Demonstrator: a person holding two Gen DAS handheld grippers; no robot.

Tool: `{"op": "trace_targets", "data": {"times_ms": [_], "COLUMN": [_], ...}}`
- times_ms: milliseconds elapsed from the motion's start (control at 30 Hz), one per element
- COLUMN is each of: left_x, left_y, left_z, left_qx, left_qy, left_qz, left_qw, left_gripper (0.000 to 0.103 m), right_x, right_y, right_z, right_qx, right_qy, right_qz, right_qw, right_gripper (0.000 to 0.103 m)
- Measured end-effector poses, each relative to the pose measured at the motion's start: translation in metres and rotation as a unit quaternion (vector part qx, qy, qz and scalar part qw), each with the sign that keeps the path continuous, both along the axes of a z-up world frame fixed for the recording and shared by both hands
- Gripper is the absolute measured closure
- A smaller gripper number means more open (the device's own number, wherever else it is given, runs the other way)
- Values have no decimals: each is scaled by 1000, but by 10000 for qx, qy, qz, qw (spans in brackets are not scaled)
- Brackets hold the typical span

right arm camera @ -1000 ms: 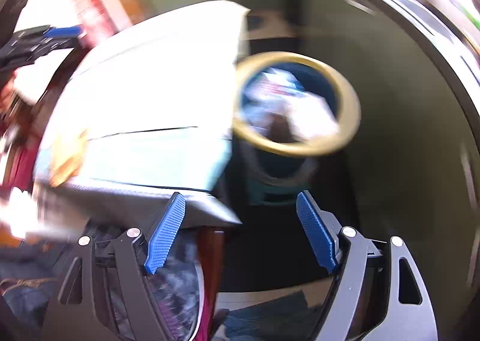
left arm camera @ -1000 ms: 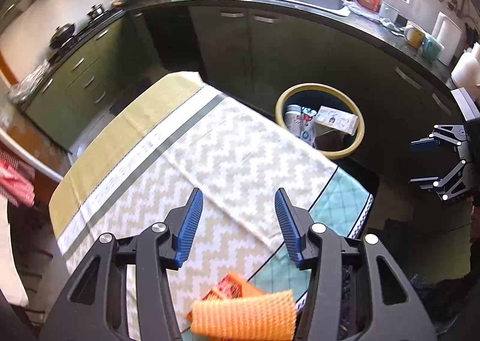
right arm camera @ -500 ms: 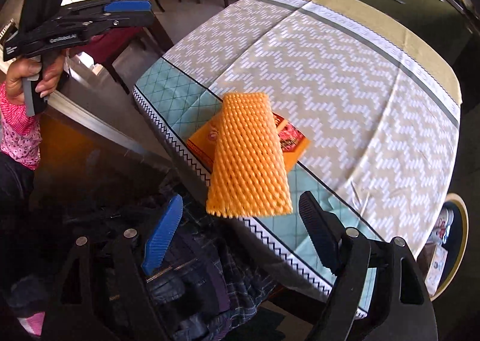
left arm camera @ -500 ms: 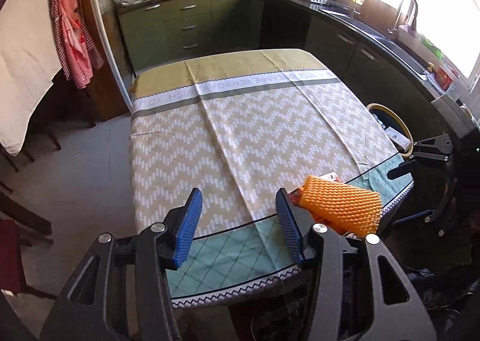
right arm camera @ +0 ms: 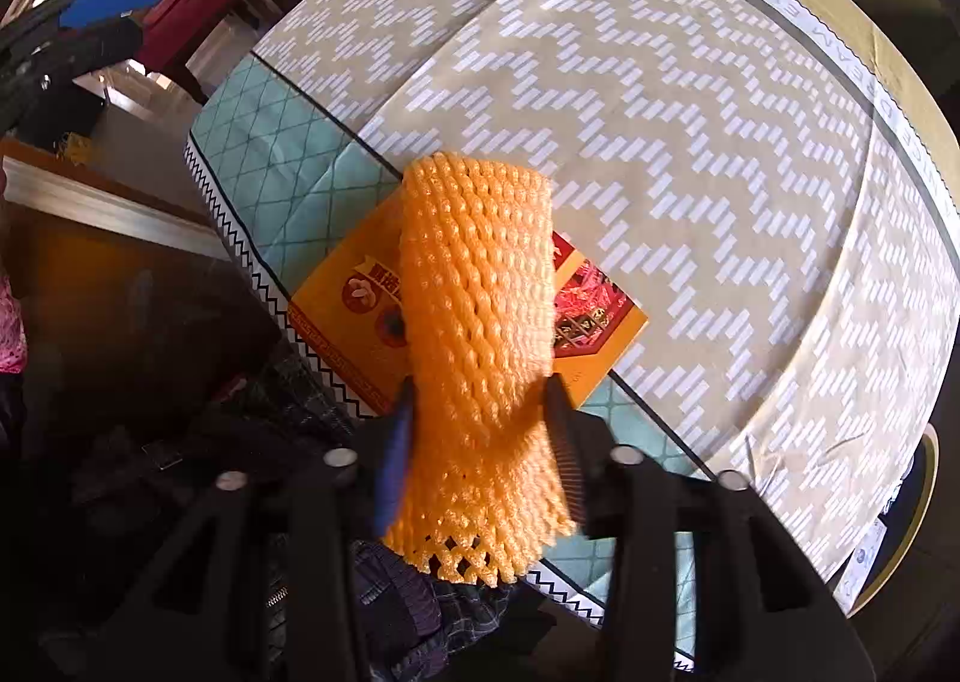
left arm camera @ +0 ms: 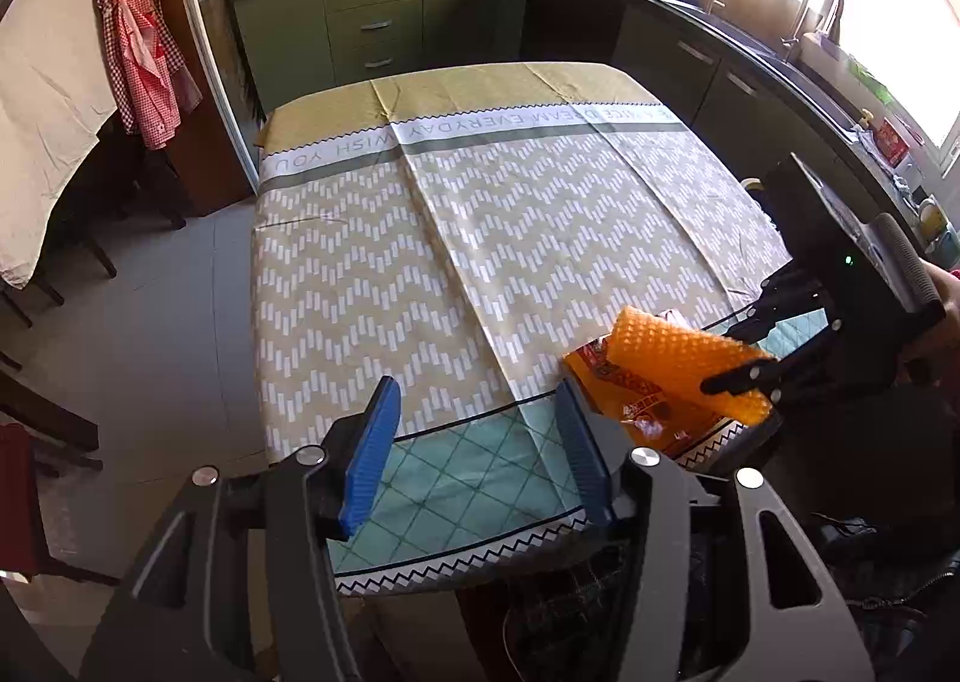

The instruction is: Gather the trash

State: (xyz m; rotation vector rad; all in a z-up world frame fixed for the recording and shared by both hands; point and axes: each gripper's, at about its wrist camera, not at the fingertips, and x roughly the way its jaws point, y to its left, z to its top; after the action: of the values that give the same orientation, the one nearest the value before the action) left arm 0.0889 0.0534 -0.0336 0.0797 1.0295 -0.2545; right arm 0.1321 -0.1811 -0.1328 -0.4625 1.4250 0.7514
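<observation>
Kitchen with green cabinets (left arm camera: 372, 25) and a bright window; surface (left arm camera: 480, 238) under a chevron tablecloth. Orange foam net (right arm camera: 477, 322) on an orange packet (right arm camera: 342, 310) at the near edge, pinched by the right hand-held gripper (right arm camera: 480, 436). Left hand-held gripper (left arm camera: 474, 448) spread wide, empty

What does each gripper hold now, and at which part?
The right gripper pinches the orange foam net by its near end. The left gripper holds nothing.
</observation>
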Motion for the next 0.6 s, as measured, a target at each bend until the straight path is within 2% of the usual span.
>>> {"op": "trace_targets", "data": {"times_ms": [200, 267, 367, 500, 600], "left_x": [13, 20, 32, 47, 52], "left_y": [-42, -60, -83, -98, -99], "left_z": [-17, -27, -47, -73, -86], "left_qx": [13, 11, -100, -144, -154], "left_qy": [423, 672, 1155, 1767, 2083], "left_qz": [-466, -627, -740, -590, -402], "left_qw": [9980, 9958, 9905, 9824, 9771], "left_gripper": [49, 44, 43, 40, 40], "right_x": [7, 7, 4, -1, -5], "right_y": [-48, -70, -103, -146, -168], "right_z": [30, 38, 45, 41, 36], "right_qx": [397, 492, 584, 605, 601], "right_qy": [-261, -331, -387, -347, -296], "right_qz": [-533, -748, -1095, -1501, -1683], "right_qw": [9975, 9954, 9915, 9862, 9835], "right_gripper": [90, 90, 90, 90, 90]}}
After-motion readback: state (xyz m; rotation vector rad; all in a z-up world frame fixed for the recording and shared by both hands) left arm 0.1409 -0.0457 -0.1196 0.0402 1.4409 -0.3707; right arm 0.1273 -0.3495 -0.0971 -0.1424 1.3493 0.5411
